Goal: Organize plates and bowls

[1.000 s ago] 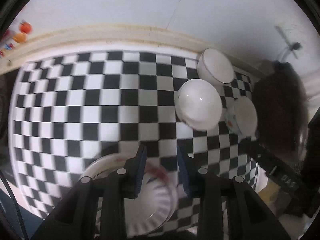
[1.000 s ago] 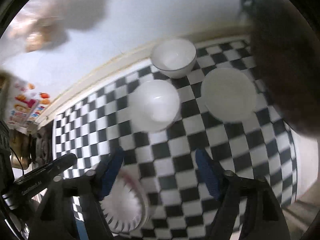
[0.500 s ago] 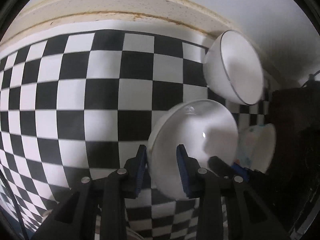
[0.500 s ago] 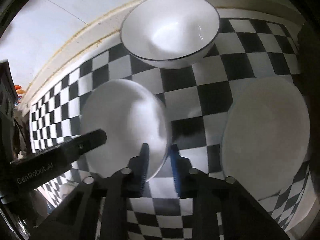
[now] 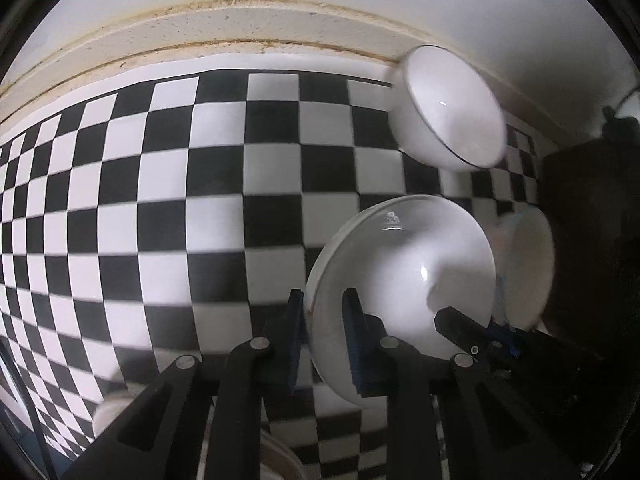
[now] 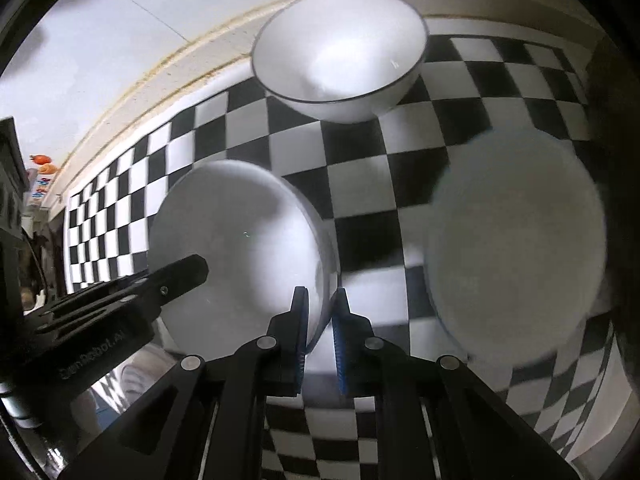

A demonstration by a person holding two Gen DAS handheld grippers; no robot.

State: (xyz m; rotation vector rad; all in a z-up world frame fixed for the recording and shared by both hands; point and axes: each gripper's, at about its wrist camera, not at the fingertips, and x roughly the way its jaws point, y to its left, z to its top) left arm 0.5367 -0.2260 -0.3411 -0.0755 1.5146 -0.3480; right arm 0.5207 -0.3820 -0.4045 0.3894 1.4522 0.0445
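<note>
Clamping both sides now: our left gripper [image 5: 323,336] has just been closing on the middle bowl's [image 5: 404,272] near-left rim, our right gripper [image 6: 320,332] already pinches its right rim, so it's lift-ready.

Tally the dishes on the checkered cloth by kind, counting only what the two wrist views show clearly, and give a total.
Plain white bowls: 2, the near bowl and the right bowl
Dark-rimmed white bowl: 1
Plates: 0 clearly visible; only a blurred white edge at the bottom of each view
Total: 3
</note>
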